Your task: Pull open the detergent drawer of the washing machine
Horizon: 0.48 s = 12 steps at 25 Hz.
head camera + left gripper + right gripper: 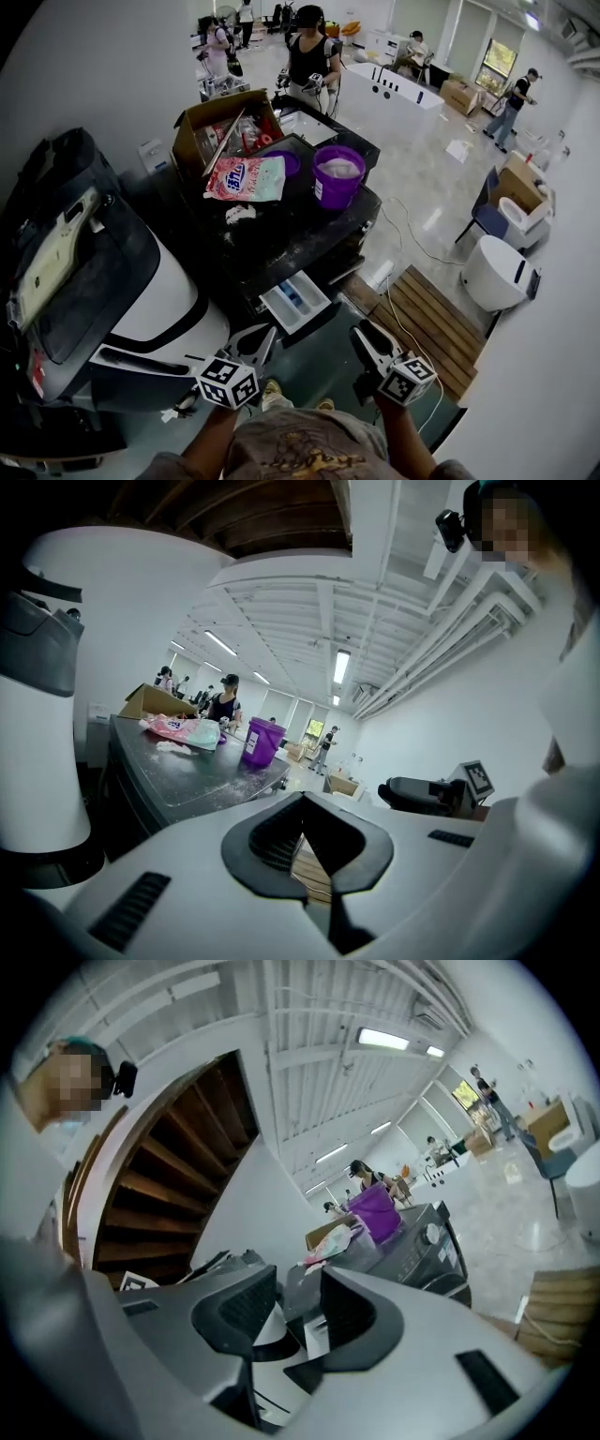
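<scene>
**Operator:** Where is the detergent drawer?

**Spotter:** Straight ahead of you. The detergent drawer [293, 300] is already pulled out of the upper front of the dark washing machine [281, 242]. It is a white tray with a blue insert. In the head view it sits just above the gap between your two tools.

**Operator:** Is either tool on it?

**Spotter:** No, both sit short of it and touch nothing. Your left hand-held gripper [306, 833] has its tips brought together, with only a thin wedge of light behind them, and nothing is caught there. Your right hand-held gripper [299, 1297] stands partly open. Its pads are clearly apart and it has hold of nothing.

**Operator:** What is on top of the machine?

**Spotter:** You have a purple bucket [337, 178] near the right edge. A pink detergent bag [246, 178] lies flat just beside it, and an open cardboard box [202, 127] stands behind the bag. On the floor to your right lies a slatted wooden board [427, 323].
</scene>
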{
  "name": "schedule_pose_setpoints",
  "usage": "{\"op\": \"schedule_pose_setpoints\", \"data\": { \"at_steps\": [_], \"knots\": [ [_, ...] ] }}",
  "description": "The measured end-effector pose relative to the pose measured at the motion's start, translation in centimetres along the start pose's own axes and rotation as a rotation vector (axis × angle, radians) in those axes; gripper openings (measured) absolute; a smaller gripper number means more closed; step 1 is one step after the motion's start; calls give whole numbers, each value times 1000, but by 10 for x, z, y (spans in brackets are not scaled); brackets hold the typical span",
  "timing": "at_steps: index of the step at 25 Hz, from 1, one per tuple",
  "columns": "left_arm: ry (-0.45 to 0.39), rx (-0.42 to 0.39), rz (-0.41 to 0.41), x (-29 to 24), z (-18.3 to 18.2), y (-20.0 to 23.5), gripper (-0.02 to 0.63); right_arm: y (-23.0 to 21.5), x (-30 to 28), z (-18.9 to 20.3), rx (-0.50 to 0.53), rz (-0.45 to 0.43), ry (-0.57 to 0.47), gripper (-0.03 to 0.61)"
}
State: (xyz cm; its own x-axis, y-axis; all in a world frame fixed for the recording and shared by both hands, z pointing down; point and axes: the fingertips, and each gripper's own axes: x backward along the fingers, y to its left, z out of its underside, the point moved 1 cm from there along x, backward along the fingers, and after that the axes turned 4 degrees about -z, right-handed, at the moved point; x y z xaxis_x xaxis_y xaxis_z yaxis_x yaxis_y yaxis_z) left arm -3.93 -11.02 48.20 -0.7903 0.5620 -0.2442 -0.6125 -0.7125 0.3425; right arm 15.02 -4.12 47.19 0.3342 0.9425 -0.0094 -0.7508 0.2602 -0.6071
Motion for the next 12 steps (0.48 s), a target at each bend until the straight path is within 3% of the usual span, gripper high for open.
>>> {"op": "schedule_pose_setpoints", "data": {
  "at_steps": [6,12],
  "knots": [
    [-19,-25,-37,-1,2,12,21,2,-7,9,284,12,67,74],
    [-28,-47,-74,-5,10,24,21,-5,-11,18,383,73,74,5]
  ]
}}
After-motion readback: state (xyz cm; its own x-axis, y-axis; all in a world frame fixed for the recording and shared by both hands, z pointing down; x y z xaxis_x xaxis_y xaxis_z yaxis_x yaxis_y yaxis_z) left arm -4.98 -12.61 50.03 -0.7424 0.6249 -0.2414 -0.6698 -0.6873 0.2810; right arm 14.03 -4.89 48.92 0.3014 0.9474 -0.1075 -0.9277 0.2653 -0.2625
